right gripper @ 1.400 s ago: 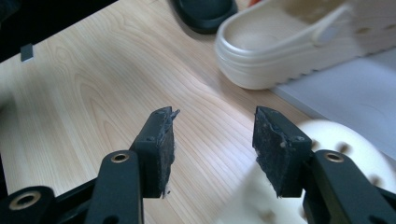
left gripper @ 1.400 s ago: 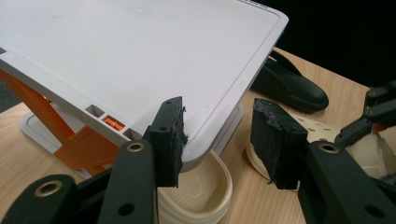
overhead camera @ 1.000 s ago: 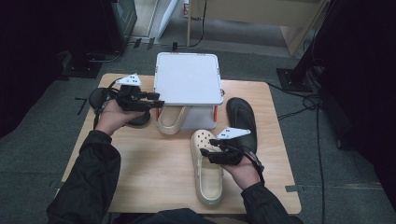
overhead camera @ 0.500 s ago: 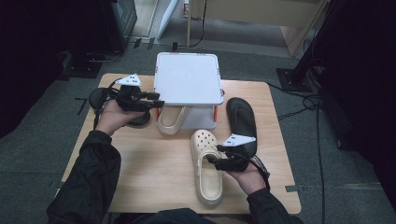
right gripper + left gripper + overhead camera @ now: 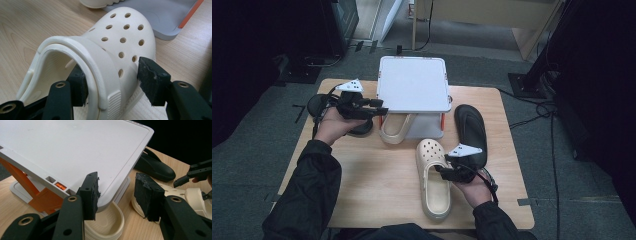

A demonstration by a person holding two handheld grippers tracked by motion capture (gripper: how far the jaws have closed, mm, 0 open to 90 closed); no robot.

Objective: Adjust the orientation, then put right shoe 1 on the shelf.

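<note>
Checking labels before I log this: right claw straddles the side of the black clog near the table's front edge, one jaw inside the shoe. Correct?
Not quite: the colour is wrong. The right claw straddles the side of the cream clog, one jaw inside the shoe, one outside. The right gripper view shows it. The black slipper lies beside it untouched, as the high view shows.

A cream foam clog [image 5: 433, 178] dotted with round holes, a black rubber slipper [image 5: 471, 129] and an orange-hinged, seemingly white plastic box [image 5: 413, 85] are shown on a pale wood-grain table [image 5: 377, 180].
</note>
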